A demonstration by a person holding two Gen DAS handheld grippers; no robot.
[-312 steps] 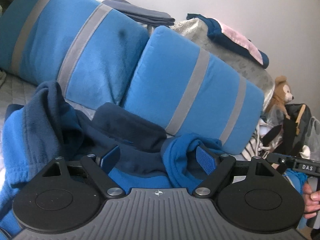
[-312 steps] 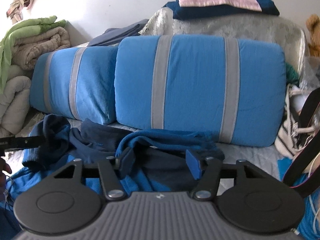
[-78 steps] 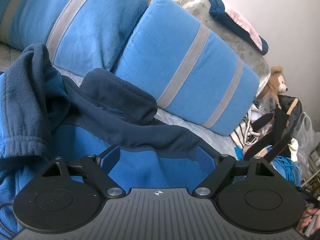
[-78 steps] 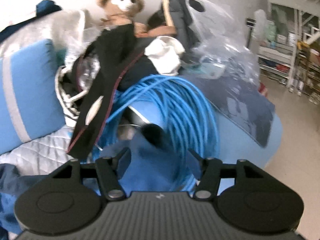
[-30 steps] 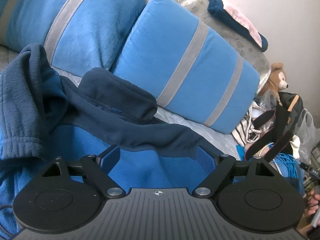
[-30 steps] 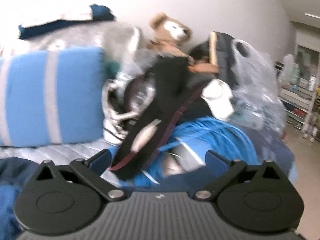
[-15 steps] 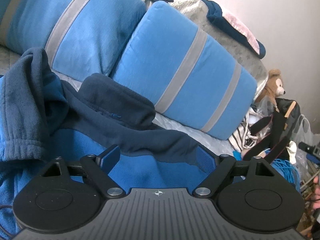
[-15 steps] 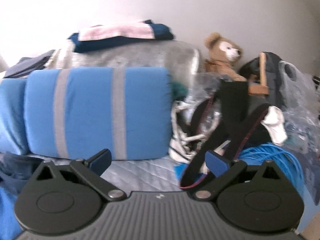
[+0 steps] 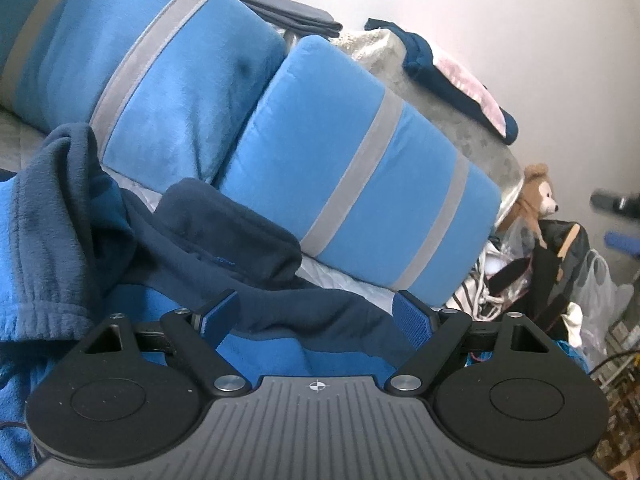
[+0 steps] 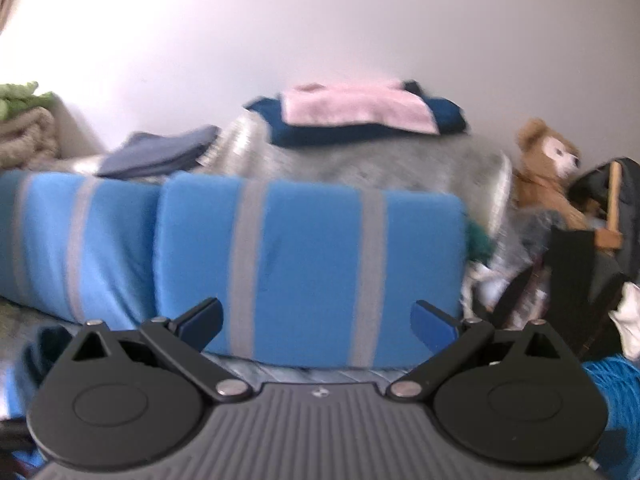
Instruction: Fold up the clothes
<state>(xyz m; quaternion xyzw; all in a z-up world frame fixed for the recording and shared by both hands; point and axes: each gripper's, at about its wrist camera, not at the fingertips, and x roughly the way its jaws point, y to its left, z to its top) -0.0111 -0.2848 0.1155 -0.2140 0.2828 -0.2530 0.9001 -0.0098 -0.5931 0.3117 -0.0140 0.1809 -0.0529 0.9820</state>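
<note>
Left wrist view: the left gripper is hovering low over a two-tone fleece jacket, its blue-padded fingers standing wide apart with nothing pinched between them. The jacket is lying spread on the quilted bed cover, bright blue in the body with a navy yoke and a navy collar bunching up in the middle. One sleeve is lying folded over the body at the left, its ribbed cuff pointing toward the camera. Behind the jacket, two blue pillows with grey stripes are leaning side by side. A grey blanket heap is sitting behind them, carrying a navy and pink folded pile. A teddy bear is sitting at the right, above a jumble of dark bags and straps. At the far right edge a blurred dark shape with a blue pad is showing; whether it is the other gripper I cannot tell.

Right wrist view: the right gripper is hanging released in the air in front of the pillows, jaws wide and empty. The picture is blurring with motion. Only a dark corner of the jacket is showing at the lower left, below the left finger. A coil of blue cable is lying at the lower right, and folded beige and green blankets are stacked at the far left.
</note>
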